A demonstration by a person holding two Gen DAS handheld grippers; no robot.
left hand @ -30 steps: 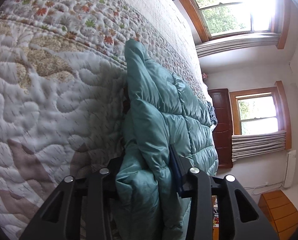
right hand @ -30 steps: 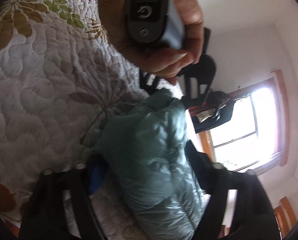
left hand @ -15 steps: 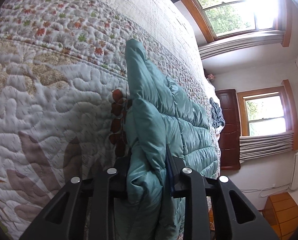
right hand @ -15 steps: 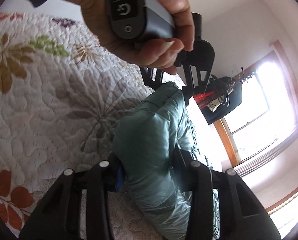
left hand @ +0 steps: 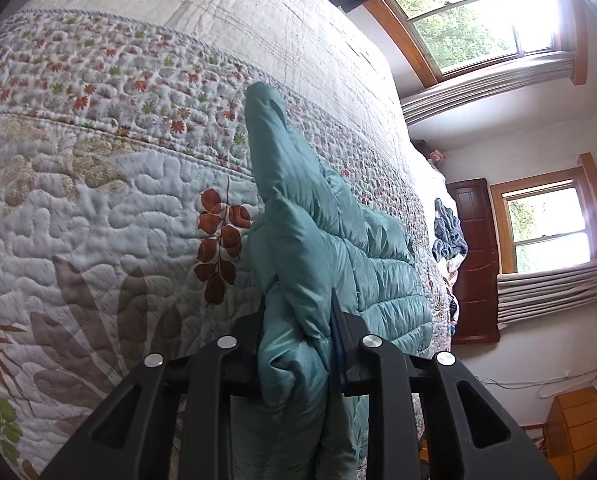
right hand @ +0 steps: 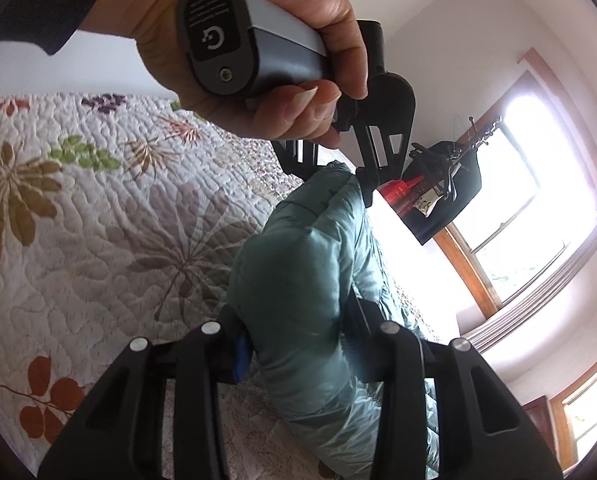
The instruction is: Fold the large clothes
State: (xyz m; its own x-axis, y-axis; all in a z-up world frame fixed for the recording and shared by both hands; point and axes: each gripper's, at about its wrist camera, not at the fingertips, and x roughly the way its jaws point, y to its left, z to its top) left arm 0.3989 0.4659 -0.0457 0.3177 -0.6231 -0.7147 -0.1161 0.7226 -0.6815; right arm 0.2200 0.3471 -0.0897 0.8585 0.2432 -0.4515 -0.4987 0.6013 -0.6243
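Gripping teal puffy quilted jacket (left hand: 338, 248) in both tongs: left gripper (left hand: 296, 344) and right gripper (right hand: 298, 336) each clamped on a bunched shiny fold. We see it lying on floral stitched bedspread (left hand: 98, 208), mid-bed.

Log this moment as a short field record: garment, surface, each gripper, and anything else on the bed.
garment: teal puffer jacket, bunched, partly lifted off the bed
surface: floral quilt
left gripper: shut on the jacket
right gripper: shut on the jacket
hand: holding the left gripper's handle
other: crumpled blue clothing at the bed's far end
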